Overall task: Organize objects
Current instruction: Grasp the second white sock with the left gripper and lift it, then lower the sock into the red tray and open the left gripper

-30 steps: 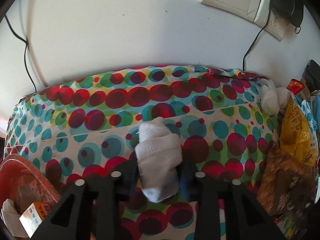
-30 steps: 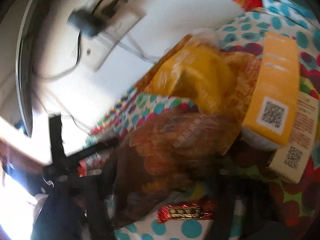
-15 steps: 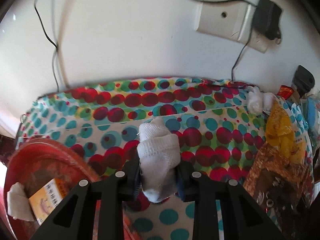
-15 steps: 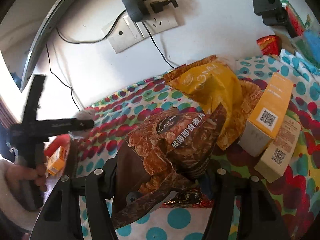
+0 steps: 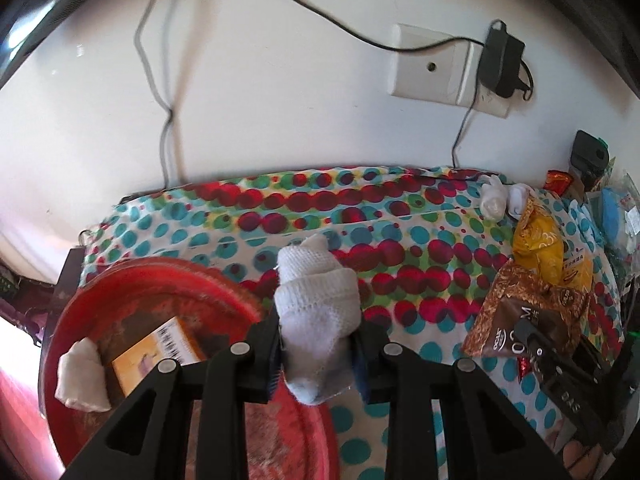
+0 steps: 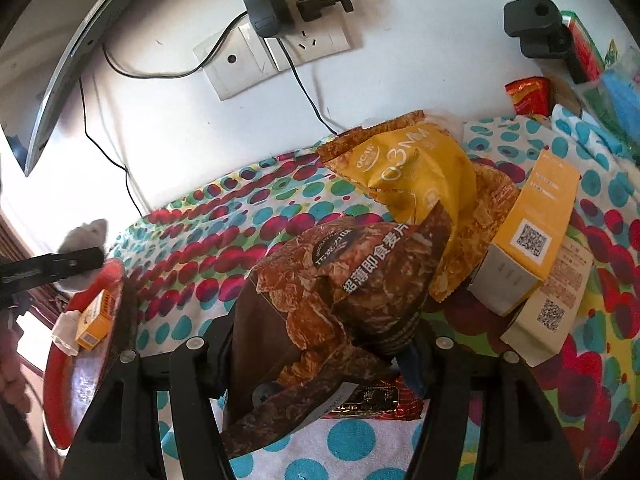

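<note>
White rolled socks (image 5: 316, 312) sit pinched in the left claw (image 5: 317, 354) above the red basin's (image 5: 168, 276) rim (likely bound for it), while the right claw (image 6: 322, 354) clamps a brown cereal bag (image 6: 340, 292) over the dotted desk (image 6: 224, 248).

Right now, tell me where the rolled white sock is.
The rolled white sock sits clamped in the left tool, centre of the left wrist view, above the red basin's right rim.
</note>
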Tool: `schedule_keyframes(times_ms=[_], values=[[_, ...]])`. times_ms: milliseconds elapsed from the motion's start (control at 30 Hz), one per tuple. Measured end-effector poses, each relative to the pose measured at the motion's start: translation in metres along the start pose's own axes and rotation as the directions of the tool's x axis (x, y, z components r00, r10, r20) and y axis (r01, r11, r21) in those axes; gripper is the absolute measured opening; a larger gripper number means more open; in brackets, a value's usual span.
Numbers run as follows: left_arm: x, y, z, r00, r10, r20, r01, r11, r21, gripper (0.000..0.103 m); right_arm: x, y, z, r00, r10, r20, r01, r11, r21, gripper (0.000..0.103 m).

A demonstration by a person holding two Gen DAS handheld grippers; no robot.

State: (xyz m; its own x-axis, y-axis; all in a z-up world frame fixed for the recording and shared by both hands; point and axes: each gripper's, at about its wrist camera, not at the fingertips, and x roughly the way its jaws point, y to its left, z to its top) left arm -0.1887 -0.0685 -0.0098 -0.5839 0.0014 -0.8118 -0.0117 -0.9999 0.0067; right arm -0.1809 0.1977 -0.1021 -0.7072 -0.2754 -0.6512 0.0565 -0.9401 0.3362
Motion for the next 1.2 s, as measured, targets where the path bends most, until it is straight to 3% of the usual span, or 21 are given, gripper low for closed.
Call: schedule_keyframes(times_ms=[233,700,967,1200], values=[[-0.028,0.034,-0.013,0.999,0.039,0.012,-0.039,0.999,-0.023,0.028,0.0,0.003,-0.001,0.999,-0.033,-0.001,0.033,0.999,-0.023,0.062],[-0.067,0.137,-0.037,0.991,0.133,-0.014,-0.133,0.983,-0.13,0.028,0.001,0.008,0.0,0.998,-0.058,-0.004,0.058,0.997,-0.046,0.063],[-0.055,0.175,-0.046,0.983,0.172,-0.059,-0.18,0.97,-0.166,0.028,0.001,0.009,0.0,0.998,-0.059,-0.005,0.059,0.997,-0.049,0.063],[-0.032,0.183,-0.043,0.981,0.175,-0.083,-0.187,0.968,-0.167,0.028,0.001,0.007,-0.001,0.998,-0.066,-0.007,0.066,0.996,-0.061,0.064]])
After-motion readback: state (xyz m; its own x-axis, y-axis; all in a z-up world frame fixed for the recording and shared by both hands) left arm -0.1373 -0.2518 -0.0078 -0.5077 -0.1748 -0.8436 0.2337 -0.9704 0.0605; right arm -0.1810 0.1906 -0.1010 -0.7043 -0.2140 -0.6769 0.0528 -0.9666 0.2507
